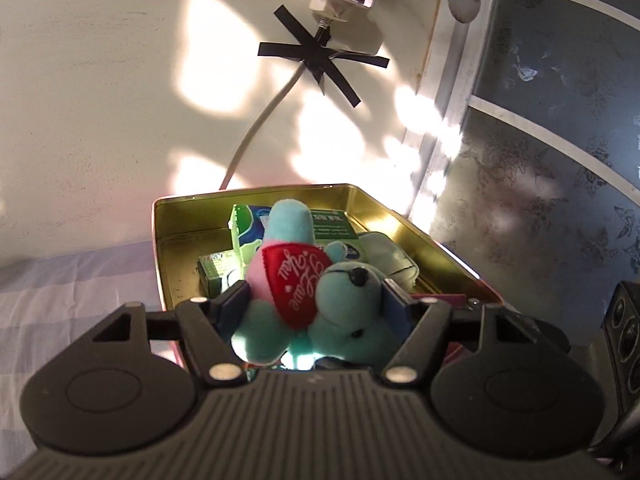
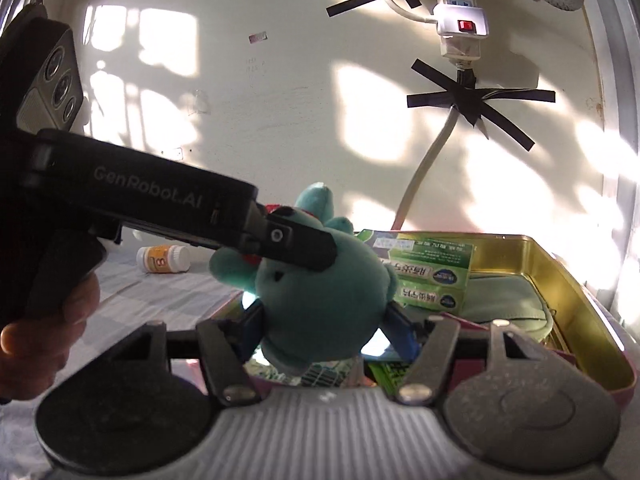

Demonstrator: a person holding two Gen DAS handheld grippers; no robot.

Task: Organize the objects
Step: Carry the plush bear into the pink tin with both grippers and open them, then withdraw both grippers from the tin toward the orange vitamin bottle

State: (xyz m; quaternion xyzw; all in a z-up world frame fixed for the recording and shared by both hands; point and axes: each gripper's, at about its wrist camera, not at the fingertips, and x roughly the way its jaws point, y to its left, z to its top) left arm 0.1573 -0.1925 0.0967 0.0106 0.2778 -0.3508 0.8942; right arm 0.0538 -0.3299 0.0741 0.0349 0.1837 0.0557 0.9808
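Teddy bear [image 1: 304, 300] between both grippers, tin [image 1: 400, 216] contents largely hidden

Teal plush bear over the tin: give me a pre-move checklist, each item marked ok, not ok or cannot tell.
1. Left gripper closed on the teal plush bear: ok, its blue pads press both sides.
2. Right gripper closed on the bear too: ok, it pinches the head from behind.
3. Bear is above the gold tin: ok.
4. Free floor space in the tin: not ok, the green boxes and a pale green pouch fill most of it.
5. Orange pill bottle put away: not ok, it lies on the checked cloth outside the tin.
6. Bear touching the contents: cannot tell.
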